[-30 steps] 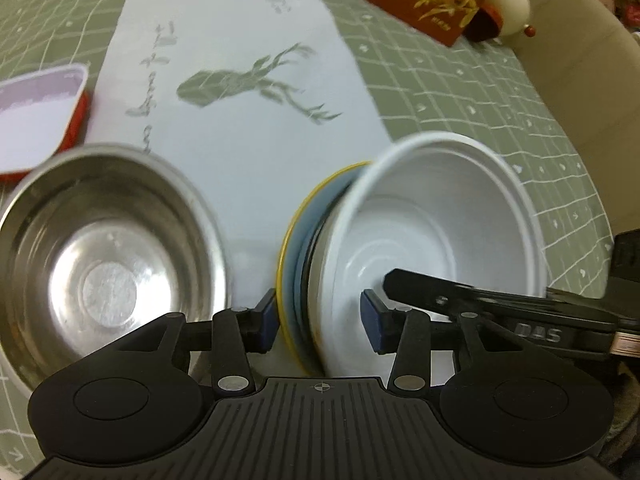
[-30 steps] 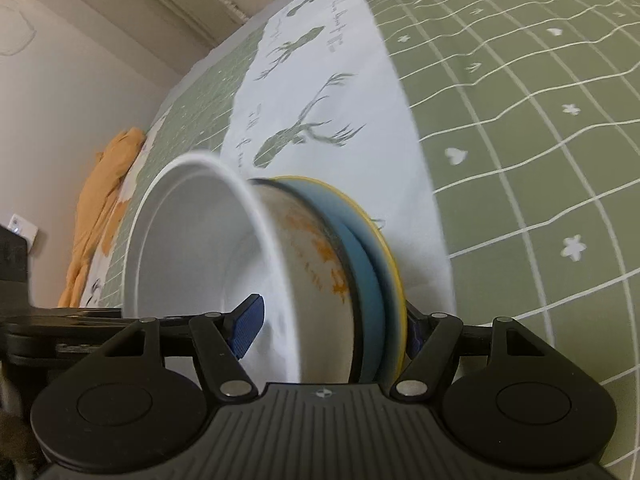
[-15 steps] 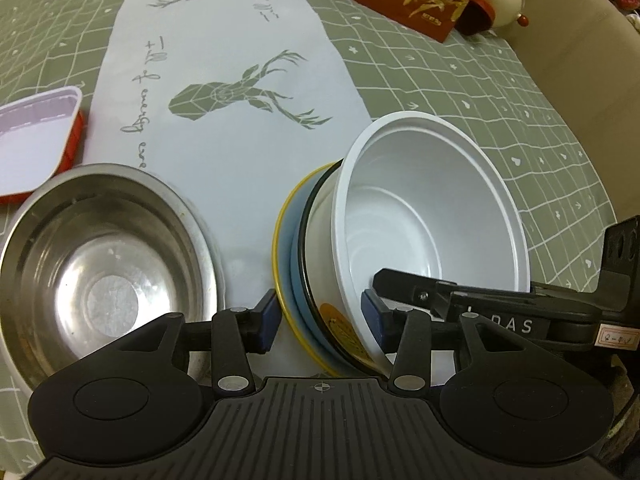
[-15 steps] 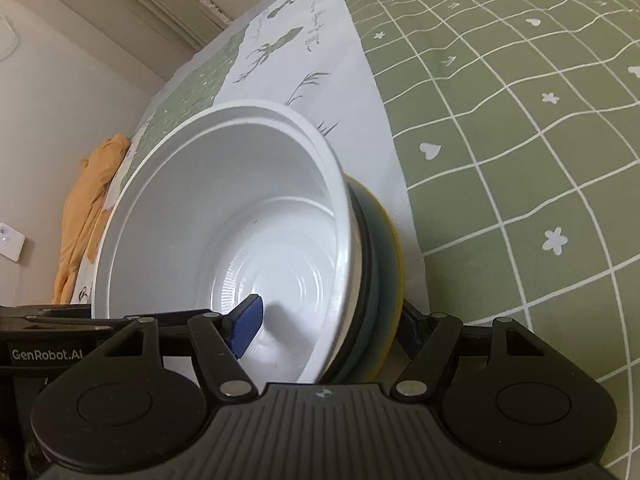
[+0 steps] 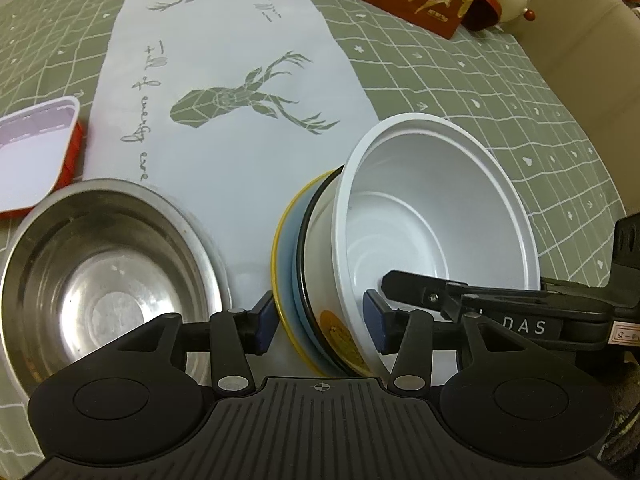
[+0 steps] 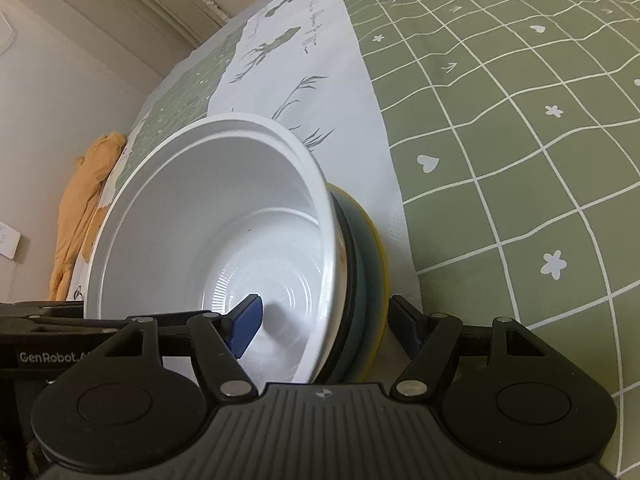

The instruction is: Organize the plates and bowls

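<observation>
Green checked counter (image 5: 472,92), stacked dishes tipped on edge at its near side.
Left tongs (image 5: 322,320), just widened, straddle the stack without pressing; right tongs (image 6: 332,326) hold white bowl (image 5: 436,216), patterned bowl (image 5: 338,330) and blue plate (image 5: 286,264) together, right of steel bowl (image 5: 100,276).
</observation>
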Tool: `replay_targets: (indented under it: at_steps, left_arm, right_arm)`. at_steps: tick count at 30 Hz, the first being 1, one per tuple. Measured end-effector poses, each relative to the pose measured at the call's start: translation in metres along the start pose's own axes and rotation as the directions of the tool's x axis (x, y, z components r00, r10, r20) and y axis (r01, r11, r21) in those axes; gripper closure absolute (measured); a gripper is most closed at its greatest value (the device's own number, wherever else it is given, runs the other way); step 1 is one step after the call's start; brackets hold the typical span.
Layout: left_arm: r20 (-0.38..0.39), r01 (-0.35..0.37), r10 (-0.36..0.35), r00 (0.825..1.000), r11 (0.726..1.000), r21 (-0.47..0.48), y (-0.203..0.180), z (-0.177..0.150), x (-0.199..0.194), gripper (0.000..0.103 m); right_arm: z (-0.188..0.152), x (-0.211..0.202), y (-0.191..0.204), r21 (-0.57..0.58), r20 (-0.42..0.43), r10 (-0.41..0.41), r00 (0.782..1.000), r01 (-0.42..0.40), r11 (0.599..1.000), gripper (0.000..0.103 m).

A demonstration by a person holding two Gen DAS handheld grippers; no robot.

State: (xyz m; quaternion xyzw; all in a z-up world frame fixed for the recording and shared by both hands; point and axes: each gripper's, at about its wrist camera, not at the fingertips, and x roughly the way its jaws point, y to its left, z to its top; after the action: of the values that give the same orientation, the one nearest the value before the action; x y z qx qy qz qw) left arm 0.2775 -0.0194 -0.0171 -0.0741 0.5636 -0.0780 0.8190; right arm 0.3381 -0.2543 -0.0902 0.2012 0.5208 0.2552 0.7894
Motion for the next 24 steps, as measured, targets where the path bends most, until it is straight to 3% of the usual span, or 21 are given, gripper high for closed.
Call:
replay_targets:
  at_steps: [11, 24]
  left_arm:
    - [-0.006, 0.037, -0.037, 0.999, 0.999, -0.018, 0.008, 0.015, 0.005, 0.051]
    - [-0.03, 0.028, -0.028, 0.999, 1.0, -0.014, 0.012, 0.023, 0.016, 0.049]
  right_arm:
    - [0.008, 0.0, -0.004, 0.025, 0.009, -0.009, 1.0, 0.009, 1.0, 0.033]
    - [0.013, 0.007, -0.003, 0.036, -0.045, 0.028, 0.999, -0.027, 0.999, 0.033]
